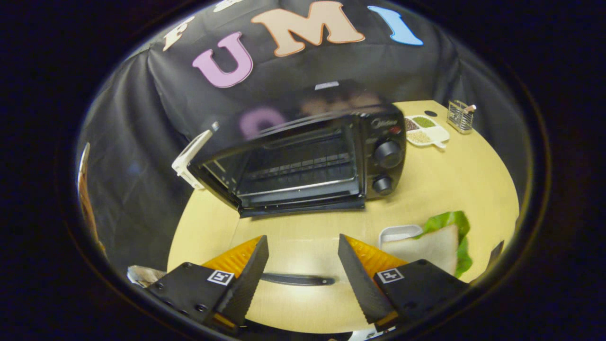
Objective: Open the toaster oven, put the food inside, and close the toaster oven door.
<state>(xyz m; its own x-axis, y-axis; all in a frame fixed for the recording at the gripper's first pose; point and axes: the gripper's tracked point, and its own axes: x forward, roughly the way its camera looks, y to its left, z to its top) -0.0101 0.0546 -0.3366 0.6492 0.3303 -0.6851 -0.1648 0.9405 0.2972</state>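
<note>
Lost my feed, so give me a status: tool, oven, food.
Tool open, empty. Oven door down, beyond the fingers. Sandwich on its tray, beside the right finger. Nothing in the way.

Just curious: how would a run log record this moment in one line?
toaster oven: door open | sandwich: on table, right of tool | tool: open, empty

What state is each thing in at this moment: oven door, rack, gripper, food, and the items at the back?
Toaster oven: door lowered open, cavity showing.
Wire rack: inside, nothing on it.
Gripper: open, fingers apart above the table, holding nothing.
Sandwich: on a white tray beside the fingers, not yet in the oven.
Divided dish: filled compartments, behind the oven.
Wire holder: upright.
</note>
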